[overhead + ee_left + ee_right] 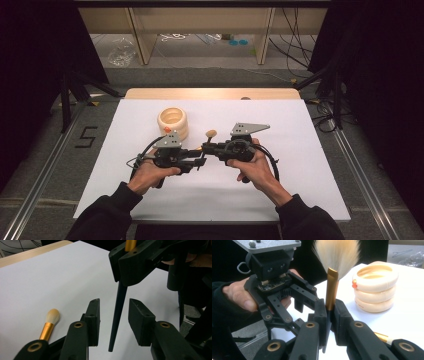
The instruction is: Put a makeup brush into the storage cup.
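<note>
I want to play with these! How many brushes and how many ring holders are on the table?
Brushes: 2, one held upright in the right gripper, one lying on the table.
Ring holders: 1.
Total: 3.

The white rectangular table sheet (150,175) is evenly bright; the frame sides are dark, and near black jaws look blurred.

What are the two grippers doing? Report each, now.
Left gripper: open, jaws either side of the makeup brush handle.
Right gripper: shut on the makeup brush.
</note>
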A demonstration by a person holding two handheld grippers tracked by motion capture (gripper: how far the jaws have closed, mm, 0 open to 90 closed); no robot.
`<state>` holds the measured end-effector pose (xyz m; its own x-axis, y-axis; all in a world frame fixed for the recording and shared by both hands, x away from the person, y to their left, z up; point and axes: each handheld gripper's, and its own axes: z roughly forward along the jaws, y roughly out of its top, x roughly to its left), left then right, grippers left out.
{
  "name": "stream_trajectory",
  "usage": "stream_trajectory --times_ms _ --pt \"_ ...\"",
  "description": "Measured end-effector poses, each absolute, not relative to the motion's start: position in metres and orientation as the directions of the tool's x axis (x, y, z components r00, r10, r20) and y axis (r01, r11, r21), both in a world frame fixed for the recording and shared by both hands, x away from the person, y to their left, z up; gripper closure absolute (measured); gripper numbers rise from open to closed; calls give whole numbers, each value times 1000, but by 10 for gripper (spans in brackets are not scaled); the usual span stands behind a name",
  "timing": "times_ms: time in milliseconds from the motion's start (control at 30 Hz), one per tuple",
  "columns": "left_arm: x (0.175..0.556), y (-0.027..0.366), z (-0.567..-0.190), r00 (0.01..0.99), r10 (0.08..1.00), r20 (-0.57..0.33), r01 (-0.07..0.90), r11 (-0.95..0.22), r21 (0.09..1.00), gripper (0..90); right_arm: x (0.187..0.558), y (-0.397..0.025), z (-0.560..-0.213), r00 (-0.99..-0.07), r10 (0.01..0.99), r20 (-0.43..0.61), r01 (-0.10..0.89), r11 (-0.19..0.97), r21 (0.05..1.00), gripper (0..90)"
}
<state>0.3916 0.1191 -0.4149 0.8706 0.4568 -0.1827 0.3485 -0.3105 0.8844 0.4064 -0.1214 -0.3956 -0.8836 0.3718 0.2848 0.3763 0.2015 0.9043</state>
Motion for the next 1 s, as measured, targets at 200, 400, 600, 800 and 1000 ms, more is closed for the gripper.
stream_trajectory --times_ms 200,400,600,800,1000 --pt "391 118 -415 875 442 -195 352 -307 884 645 406 -120 -396 -885 375 276 371 210 905 833" --pt "391 117 -415 876 438 -200 354 -304 884 662 406 -118 -396 -888 364 281 370 205 906 833" --pt "391 116 -415 878 433 -205 355 -299 886 680 405 -118 -395 -887 369 276 370 215 904 833" --pt "392 117 -414 874 432 -220 364 -285 887 702 405 -117 -396 -890 356 283 371 210 904 833" --pt "393 118 -414 872 428 -236 375 -276 885 750 406 -117 -397 -890 356 285 373 209 904 833"
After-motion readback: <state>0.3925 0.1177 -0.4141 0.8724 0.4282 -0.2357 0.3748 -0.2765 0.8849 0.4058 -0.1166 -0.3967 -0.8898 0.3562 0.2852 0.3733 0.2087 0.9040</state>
